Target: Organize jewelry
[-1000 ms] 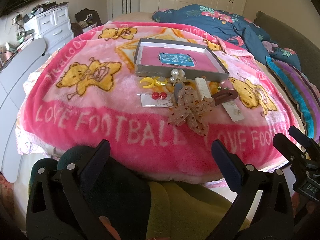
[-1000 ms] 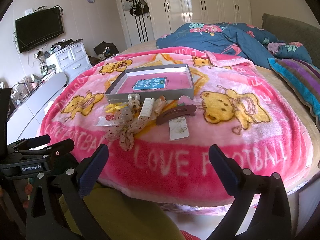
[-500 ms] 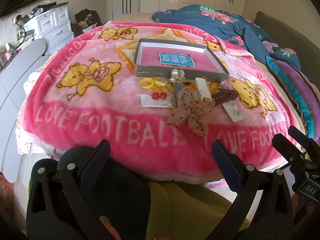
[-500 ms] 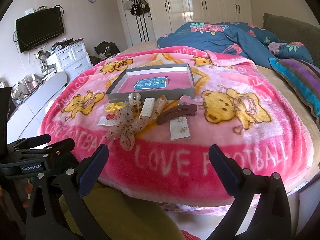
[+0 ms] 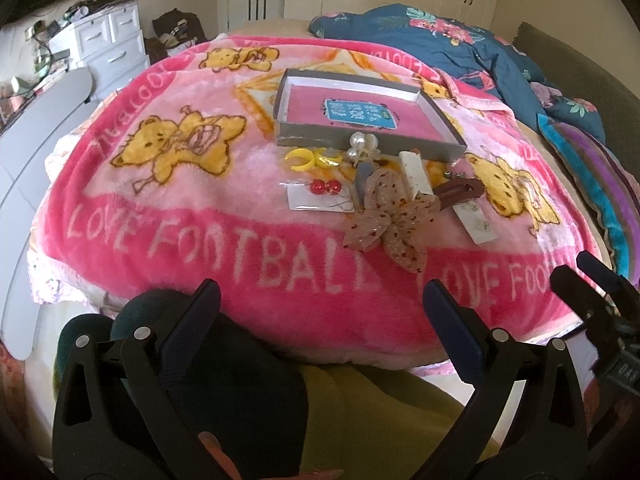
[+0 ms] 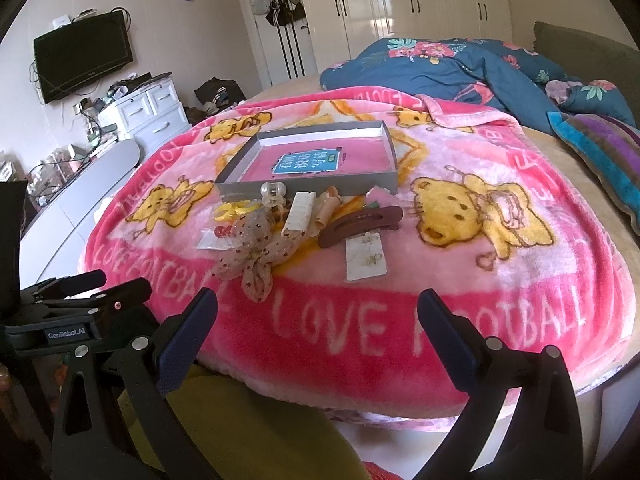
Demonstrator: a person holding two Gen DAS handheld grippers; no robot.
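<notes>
A grey shallow box (image 5: 446, 147) (image 6: 394, 148) with a pink floor lies on the pink blanket. In front of it lies a heap of jewelry: a beige spotted bow (image 5: 390, 220) (image 6: 256, 252), red bead earrings on a card (image 5: 324, 188), yellow rings (image 5: 300, 159), a pearl clip (image 5: 360, 144), a white clip (image 5: 416, 172) (image 6: 298, 214), a brown hair clip (image 5: 456, 192) (image 6: 360, 226) and an earring card (image 5: 478, 222) (image 6: 366, 258). My left gripper (image 5: 320, 304) and right gripper (image 6: 318, 312) both hang open at the bed's near edge, holding nothing.
The pink bear blanket (image 6: 500, 280) covers the bed; a blue floral quilt (image 6: 460, 68) and a striped pillow (image 6: 608, 152) lie at the far right. A white dresser (image 6: 148, 116) stands at the left. A person's green-clad lap (image 5: 380, 412) sits below the grippers.
Both grippers have edged slightly forward and up toward the bed; nothing on the blanket has moved.
</notes>
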